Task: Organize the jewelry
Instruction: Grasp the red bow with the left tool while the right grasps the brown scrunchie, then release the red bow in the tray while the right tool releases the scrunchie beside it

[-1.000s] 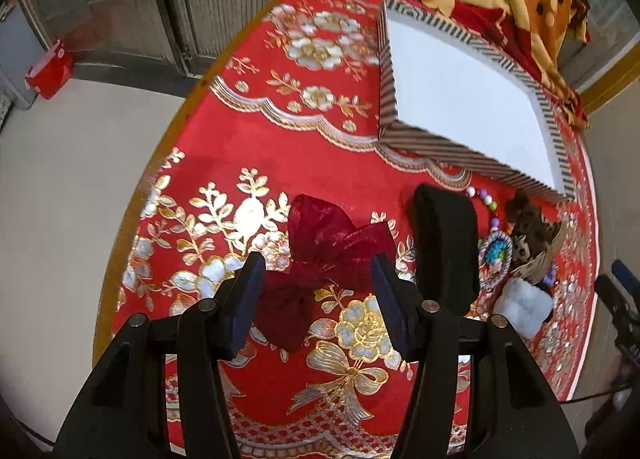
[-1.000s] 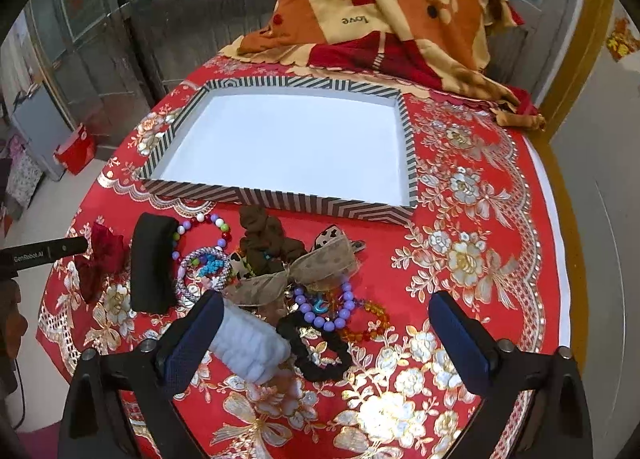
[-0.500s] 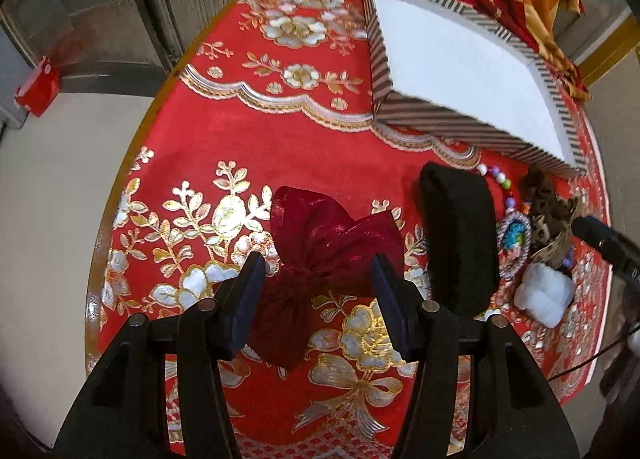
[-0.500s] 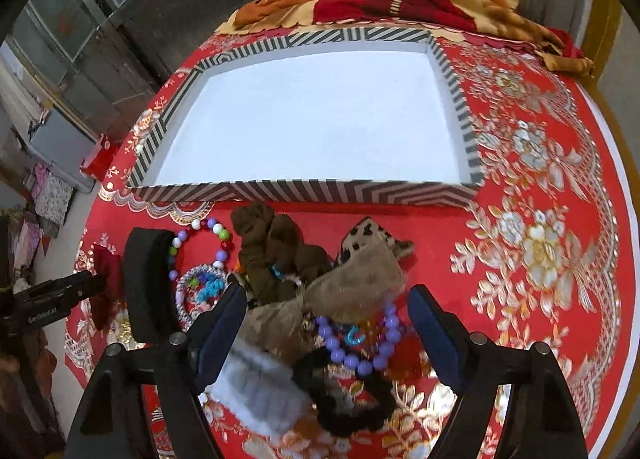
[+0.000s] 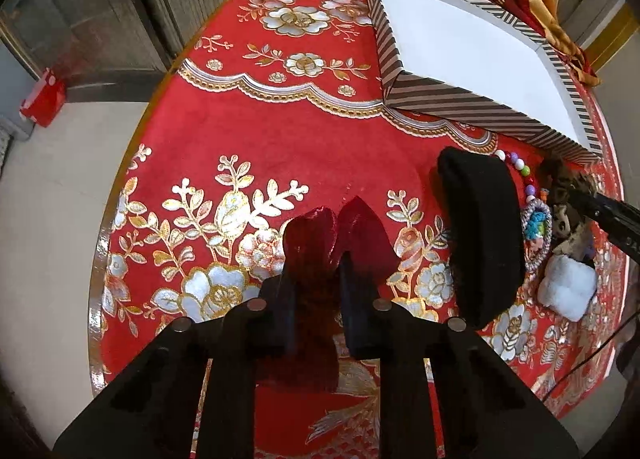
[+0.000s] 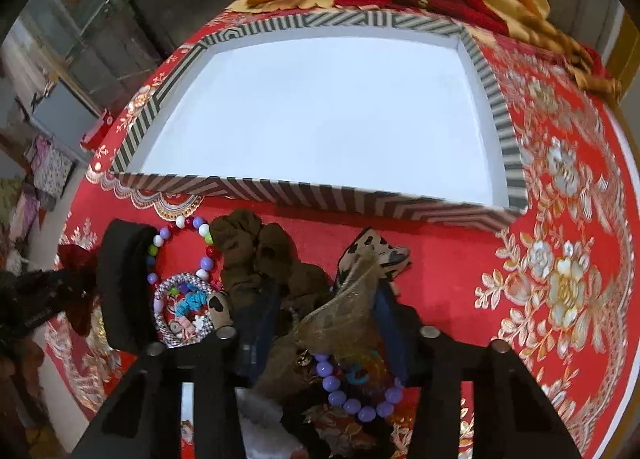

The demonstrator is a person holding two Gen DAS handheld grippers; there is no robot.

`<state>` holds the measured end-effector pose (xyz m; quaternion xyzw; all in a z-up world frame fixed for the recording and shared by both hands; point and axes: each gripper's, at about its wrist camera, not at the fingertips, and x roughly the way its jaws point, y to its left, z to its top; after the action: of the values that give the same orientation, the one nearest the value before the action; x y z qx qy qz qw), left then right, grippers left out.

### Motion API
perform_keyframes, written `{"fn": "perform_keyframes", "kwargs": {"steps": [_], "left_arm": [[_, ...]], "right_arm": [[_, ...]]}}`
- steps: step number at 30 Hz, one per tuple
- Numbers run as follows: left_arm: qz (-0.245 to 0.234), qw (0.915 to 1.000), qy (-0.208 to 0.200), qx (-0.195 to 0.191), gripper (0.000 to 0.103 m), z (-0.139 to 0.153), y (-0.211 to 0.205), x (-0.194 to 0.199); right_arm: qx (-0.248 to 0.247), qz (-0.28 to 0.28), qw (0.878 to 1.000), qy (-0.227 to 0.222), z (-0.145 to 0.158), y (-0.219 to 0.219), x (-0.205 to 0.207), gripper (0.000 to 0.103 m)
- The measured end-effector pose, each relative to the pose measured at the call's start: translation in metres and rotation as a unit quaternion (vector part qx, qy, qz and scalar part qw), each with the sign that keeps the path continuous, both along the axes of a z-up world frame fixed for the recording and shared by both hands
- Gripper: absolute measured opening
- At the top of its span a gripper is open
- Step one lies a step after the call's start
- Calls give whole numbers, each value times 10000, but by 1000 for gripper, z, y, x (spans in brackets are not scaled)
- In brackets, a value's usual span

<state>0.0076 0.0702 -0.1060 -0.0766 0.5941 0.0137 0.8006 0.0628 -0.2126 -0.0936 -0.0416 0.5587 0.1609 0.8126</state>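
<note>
Our left tongs (image 5: 316, 291) have closed on the red bow (image 5: 340, 235), which lay between open fingers a second ago. Our right tongs (image 6: 324, 323) have narrowed around the gauzy brown bow (image 6: 348, 299), gripping it. At twelve o'clock the striped tray (image 6: 280, 195) holds nothing. The black pad (image 5: 480, 235) lies at two o'clock of the left tongs, on the bench (image 5: 280, 127).

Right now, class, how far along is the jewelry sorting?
Nothing is sorted yet: the striped tray holds nothing. In hand: the left gripper is shut on the red bow; the right gripper is closed around the tan bow. Left: beaded bracelet, black headband, brown scrunchie.
</note>
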Motion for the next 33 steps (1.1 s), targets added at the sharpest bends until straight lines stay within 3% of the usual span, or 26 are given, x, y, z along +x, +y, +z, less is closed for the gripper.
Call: {"fn": "perform_keyframes", "kwargs": {"steps": [2, 12, 21, 27, 33], "left_arm": [[13, 10000, -8, -95, 15, 6, 3, -6], [-12, 9982, -424, -414, 15, 54, 4, -2], [-250, 9945, -850, -552, 15, 98, -19, 30], [-359, 9923, -1011, -613, 15, 114, -40, 77], [-291, 9955, -736, -520, 15, 94, -59, 123]], "right_arm": [[19, 44, 10000, -87, 6, 1, -2, 20], [640, -57, 9967, -496, 68, -14, -19, 18], [646, -110, 9932, -960, 111, -14, -11, 18], [629, -167, 9923, -1055, 116, -6, 17, 18], [697, -279, 9937, -827, 89, 8, 56, 18]]}}
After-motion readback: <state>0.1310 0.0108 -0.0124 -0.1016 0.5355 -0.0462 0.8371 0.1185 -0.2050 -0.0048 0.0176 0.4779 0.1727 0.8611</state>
